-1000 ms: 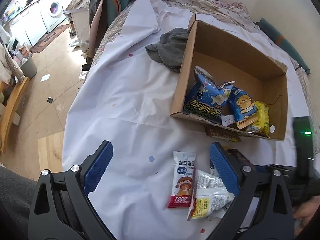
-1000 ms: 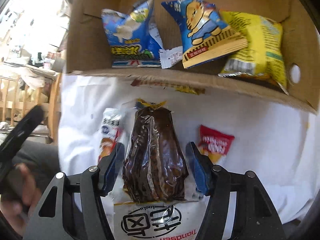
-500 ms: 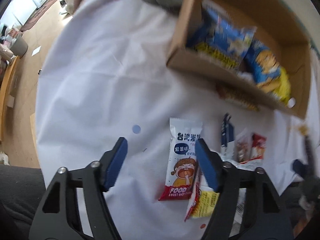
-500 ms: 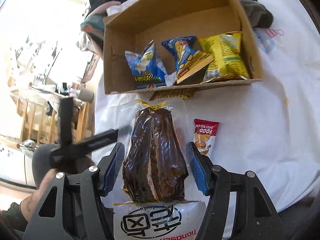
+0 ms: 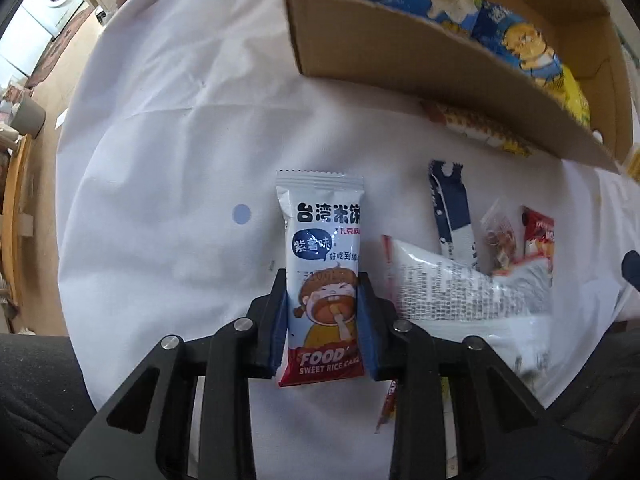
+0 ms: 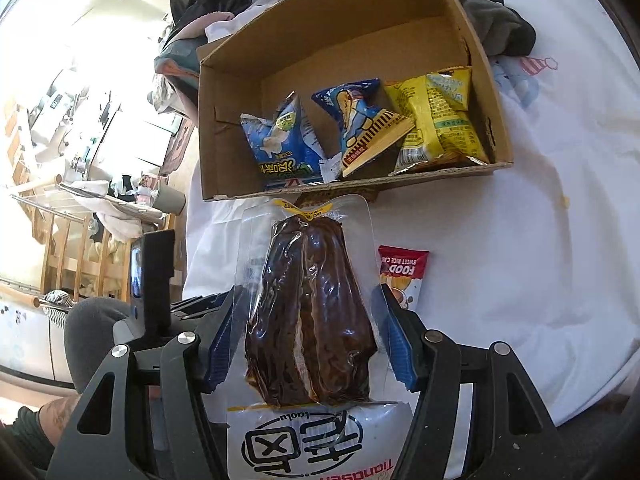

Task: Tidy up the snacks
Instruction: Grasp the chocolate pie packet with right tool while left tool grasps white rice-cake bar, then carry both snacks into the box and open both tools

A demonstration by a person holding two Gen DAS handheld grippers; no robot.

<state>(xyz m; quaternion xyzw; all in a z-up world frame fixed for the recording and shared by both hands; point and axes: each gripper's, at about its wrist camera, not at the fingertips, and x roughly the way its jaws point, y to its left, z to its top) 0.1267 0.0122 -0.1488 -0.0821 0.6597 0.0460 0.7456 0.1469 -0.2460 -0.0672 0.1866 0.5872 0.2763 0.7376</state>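
On the white cloth [image 5: 160, 160], three bags are already sitting in the cardboard box [image 6: 224, 128]. The left gripper [image 5: 323, 312] is closing on the near rice-cake packet [image 5: 322, 264]; the right gripper [image 6: 310, 340] is pinching the chocolate cake pack [image 6: 308, 312]; several packets are still lying outside.

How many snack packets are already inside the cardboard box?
3, lined up along the near wall of the cardboard box: a blue-and-white bag on the left, a blue cartoon bag in the middle, a yellow bag on the right. Smaller ones could be hidden beneath them.

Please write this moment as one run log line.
left gripper: jaws closing on rice cake packet | right gripper: holds chocolate cake pack | box: three bags
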